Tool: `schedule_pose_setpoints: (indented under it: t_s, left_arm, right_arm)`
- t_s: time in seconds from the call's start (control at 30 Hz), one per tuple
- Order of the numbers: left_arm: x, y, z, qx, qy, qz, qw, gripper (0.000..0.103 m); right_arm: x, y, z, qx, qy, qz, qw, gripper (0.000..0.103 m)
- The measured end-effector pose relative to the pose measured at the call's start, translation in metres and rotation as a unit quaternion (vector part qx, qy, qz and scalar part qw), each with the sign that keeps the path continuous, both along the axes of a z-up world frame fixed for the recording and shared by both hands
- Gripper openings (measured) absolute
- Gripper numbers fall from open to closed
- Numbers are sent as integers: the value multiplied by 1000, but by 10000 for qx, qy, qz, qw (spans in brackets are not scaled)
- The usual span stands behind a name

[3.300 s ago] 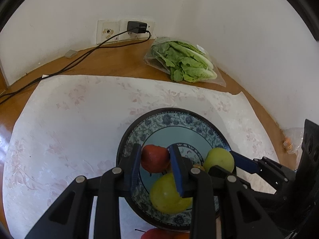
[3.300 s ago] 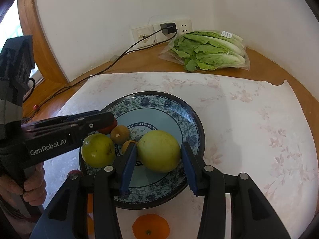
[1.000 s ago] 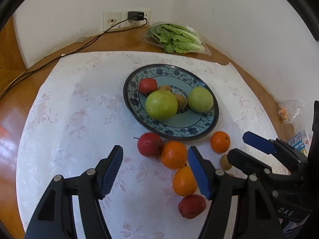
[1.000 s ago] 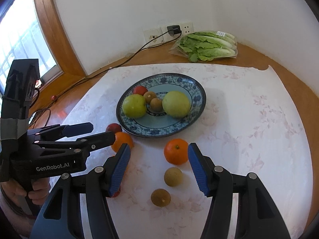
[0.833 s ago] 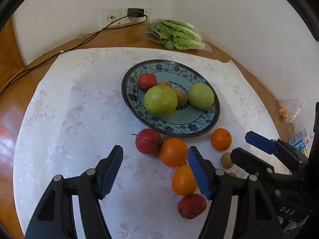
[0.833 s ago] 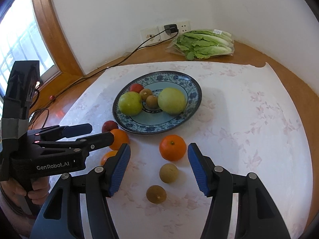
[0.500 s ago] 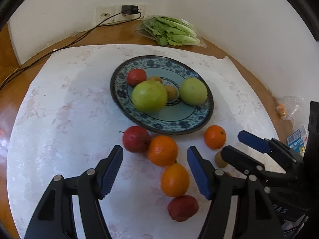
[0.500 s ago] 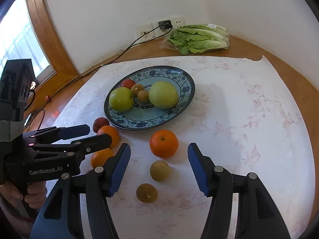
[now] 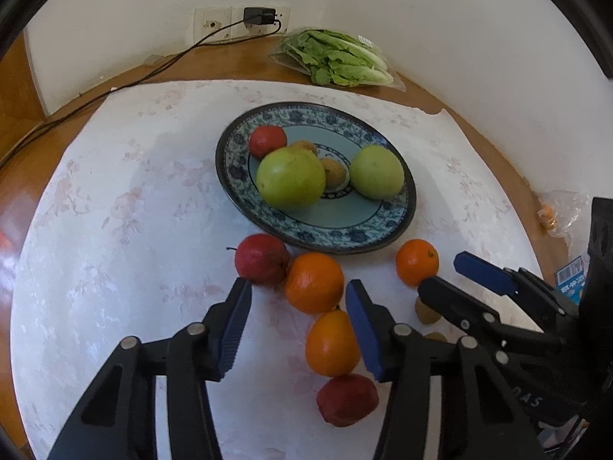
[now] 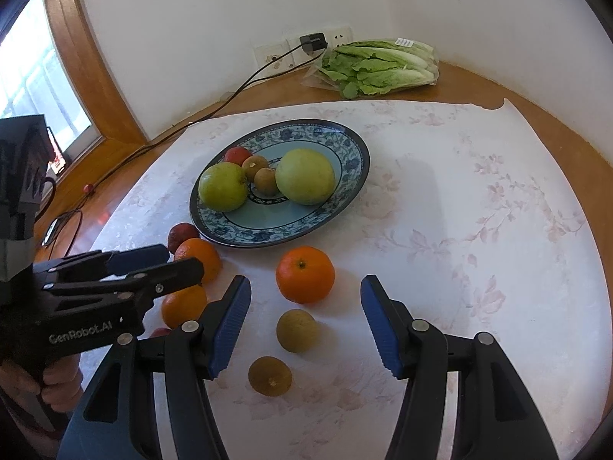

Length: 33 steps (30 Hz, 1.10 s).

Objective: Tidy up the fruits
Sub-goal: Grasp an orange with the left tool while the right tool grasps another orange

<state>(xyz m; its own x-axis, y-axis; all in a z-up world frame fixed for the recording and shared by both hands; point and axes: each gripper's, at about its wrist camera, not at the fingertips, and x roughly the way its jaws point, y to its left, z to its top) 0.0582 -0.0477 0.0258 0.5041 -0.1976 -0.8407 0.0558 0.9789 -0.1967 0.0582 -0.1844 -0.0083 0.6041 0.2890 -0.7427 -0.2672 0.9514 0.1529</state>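
**Both claws over loose fruit, plate beyond**

The left claw [image 9: 297, 320] stands part-open, holding nothing; its jaws have just been closing. Between and under its tips lie two oranges [image 9: 314, 281], touching; a red apple [image 9: 346, 398] lies nearer, another [image 9: 261, 258] just ahead-left. The right claw [image 10: 304, 320] stands wide and empty, with two brown fruits [image 10: 297, 329] between its fingers and an orange [image 10: 305, 274] just ahead. Bare cloth [image 10: 479, 230] lies open to its right. Beyond, the plate [image 9: 398, 226] holds five fruits, its near rim beside the loose fruit.
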Motion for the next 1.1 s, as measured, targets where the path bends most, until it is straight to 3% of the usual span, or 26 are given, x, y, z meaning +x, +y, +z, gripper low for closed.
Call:
schedule_pose_setpoints:
  t_s: [0.3, 0.57, 0.67, 0.8, 1.1]
  left_arm:
    - [0, -6, -5, -156, 61, -72, 9998, 44]
    - [-3, -10, -8, -252, 79, -132, 9996, 43]
    - [-2, -11, -11, -299, 110, -132, 9994, 43]
    - [-1, -10, -12, -288, 78, -98, 9995, 43]
    - [2, -10, -14, -173, -69, -55, 9998, 37]
  right_arm:
    - [9, 2, -5, 10, 31, -23, 10000, 61]
    - [14, 0, -13, 41, 94, -105, 9999, 61]
    - [17, 0, -15, 57, 83, -102, 9999, 57]
    - [18, 3, -17, 197, 96, 31, 9998, 38]
    - [16, 5, -16, 194, 57, 64, 9998, 37]
